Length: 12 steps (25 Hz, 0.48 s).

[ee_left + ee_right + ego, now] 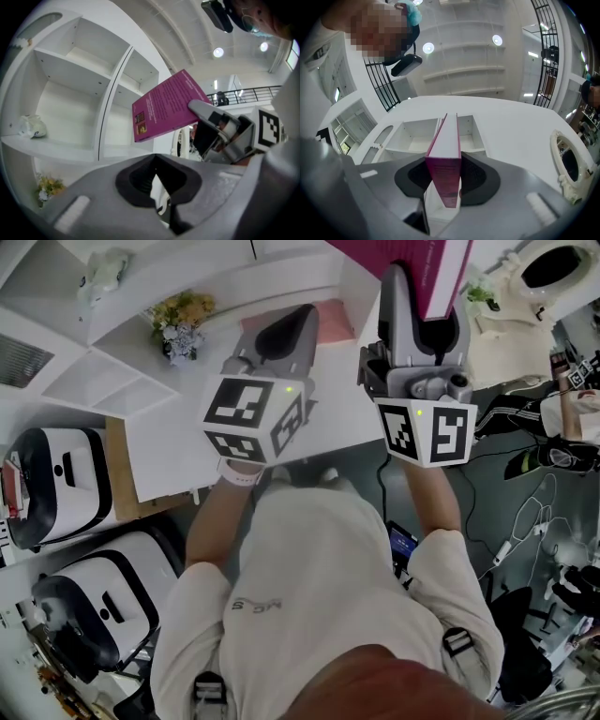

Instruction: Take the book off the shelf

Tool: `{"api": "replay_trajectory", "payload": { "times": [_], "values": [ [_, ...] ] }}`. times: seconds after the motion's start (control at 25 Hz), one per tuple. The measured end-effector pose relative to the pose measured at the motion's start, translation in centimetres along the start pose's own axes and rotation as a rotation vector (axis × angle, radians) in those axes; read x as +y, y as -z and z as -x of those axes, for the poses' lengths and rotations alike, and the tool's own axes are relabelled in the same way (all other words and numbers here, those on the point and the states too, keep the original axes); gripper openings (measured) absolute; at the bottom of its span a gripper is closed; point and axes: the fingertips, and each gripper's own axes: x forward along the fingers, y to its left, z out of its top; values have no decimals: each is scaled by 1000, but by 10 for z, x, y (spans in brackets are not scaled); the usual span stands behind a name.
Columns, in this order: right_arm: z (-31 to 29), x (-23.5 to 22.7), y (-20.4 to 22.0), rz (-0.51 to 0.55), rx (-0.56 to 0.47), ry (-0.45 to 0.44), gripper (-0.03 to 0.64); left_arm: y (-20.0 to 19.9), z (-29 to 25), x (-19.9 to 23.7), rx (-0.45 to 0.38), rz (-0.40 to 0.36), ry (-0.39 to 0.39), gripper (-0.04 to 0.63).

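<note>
A magenta book (414, 255) with white page edges stands clamped between the jaws of my right gripper (422, 310), clear of the white shelf unit (103, 381). In the right gripper view the book (446, 145) sits spine-down between the dark pads of the right gripper (445, 173), which points upward. From the left gripper view, the book (164, 110) hangs in front of the bare shelf compartments (70, 84). My left gripper (158, 180) is level beside it, jaws together with nothing between them; it shows in the head view (286, 334) left of the right one.
A small bunch of flowers (183, 320) and a crumpled white thing (30, 126) sit on the shelf unit. White machines (56, 484) stand at the left. An oval white frame (553, 268) lies at the far right. Cables (525, 521) trail on the floor.
</note>
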Motion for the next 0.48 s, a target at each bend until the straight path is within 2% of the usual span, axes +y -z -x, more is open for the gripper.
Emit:
{"api": "replay_trajectory", "payload": {
  "times": [0.48],
  "values": [
    [41, -4, 55, -26, 162, 31, 135, 38, 9, -2, 37, 24, 8, 2]
  ]
}}
